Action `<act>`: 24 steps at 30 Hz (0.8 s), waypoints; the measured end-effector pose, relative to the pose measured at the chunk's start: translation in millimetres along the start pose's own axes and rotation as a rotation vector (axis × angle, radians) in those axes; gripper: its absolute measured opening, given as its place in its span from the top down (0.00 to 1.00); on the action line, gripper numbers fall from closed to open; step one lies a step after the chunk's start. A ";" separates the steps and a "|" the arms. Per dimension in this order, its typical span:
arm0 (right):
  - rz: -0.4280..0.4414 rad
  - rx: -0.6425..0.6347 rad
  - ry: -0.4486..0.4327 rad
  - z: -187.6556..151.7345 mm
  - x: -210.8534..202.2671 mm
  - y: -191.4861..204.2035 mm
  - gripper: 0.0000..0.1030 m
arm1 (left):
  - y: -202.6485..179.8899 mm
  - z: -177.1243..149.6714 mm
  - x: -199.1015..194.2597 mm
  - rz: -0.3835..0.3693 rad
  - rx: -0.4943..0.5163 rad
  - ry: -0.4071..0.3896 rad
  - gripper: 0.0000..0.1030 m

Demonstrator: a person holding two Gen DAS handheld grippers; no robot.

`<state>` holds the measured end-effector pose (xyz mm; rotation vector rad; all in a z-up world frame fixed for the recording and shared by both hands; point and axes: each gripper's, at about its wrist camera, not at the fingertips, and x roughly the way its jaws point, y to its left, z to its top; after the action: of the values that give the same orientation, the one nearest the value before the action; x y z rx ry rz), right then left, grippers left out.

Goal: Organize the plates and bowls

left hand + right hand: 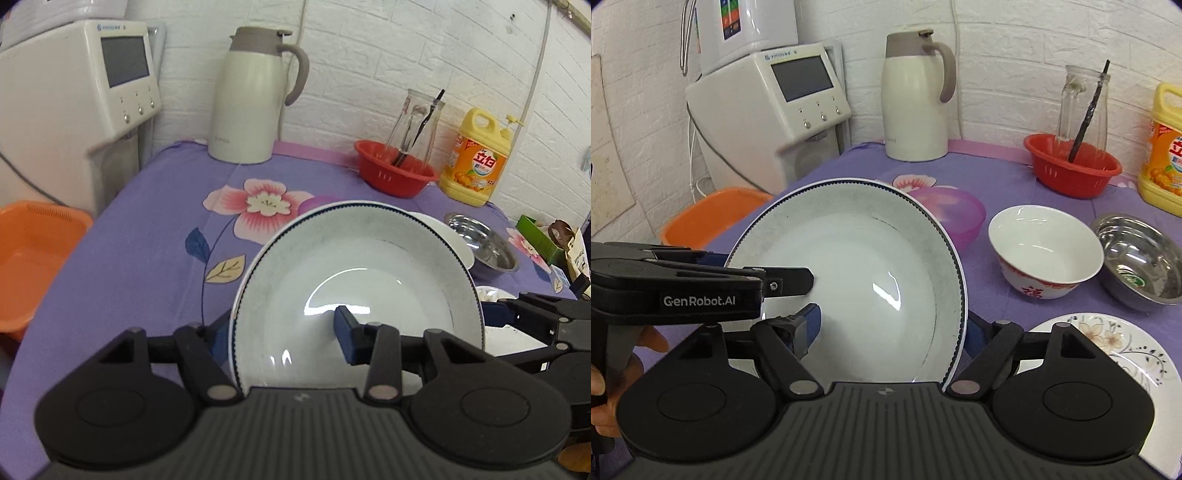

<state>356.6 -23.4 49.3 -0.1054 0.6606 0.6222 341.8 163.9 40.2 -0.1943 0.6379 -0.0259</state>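
Gripping: both grippers on one blue-rimmed plate (354, 280), tilted, off the purple cloth (147, 229).
L gripper (280, 339): clamped, plate's 9 o'clock rim.
R gripper (894, 332): clamped, 3 o'clock rim.
White bowl (1045, 251): 3 o'clock of plate, steel bowl (1141, 258) beside.

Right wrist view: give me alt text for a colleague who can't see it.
Both grippers, right gripper and left gripper, clamp opposite rims of a white blue-rimmed ceramic plate above a purple floral tablecloth. To the right sit a white red-patterned bowl, a steel bowl and a flowered plate.
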 end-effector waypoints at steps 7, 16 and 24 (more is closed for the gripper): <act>-0.055 0.017 -0.050 -0.2 -19.5 1.5 0.00 | -21.4 8.1 -16.2 0.035 0.023 -0.024 0.59; 0.019 0.085 0.081 -4.5 26.4 0.5 0.00 | 3.4 9.2 9.5 0.077 -0.030 0.033 0.59; -0.018 0.081 0.020 -8.1 -18.4 9.3 0.00 | -8.2 2.6 -23.4 0.014 -0.036 0.001 0.59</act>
<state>335.6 -27.5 54.9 -0.0426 0.7026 0.5773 324.9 158.2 57.6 -0.2247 0.6408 -0.0015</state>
